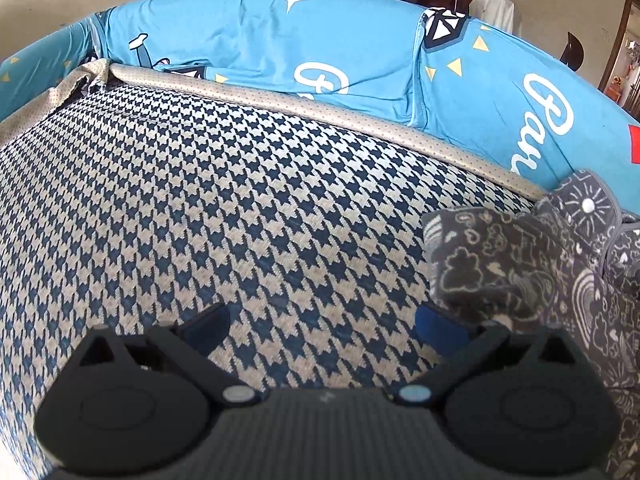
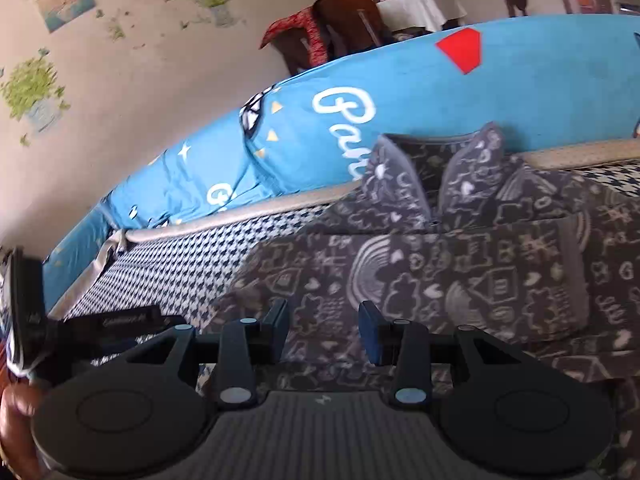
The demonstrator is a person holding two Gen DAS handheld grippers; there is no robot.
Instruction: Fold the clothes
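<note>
Left tool [image 1: 322, 326] spread apart over houndstooth mattress [image 1: 240, 208], right tool [image 2: 323, 330] likewise apart above grey patterned garment [image 2: 460, 280], touching nothing.

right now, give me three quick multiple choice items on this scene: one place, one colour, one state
1. Where does the grey garment lie?
A. on the houndstooth cover
B. on the floor
C. on a chair

2. What colour is the pillow behind it?
A. green
B. blue
C. white

3. How is the right gripper?
A. shut on the garment
B. open above the garment
C. out of view

Answers:
1 A, the garment spreads over the checked surface.
2 B, it is blue with white lettering.
3 B, its fingers stand apart with printed cloth showing between them.
</note>
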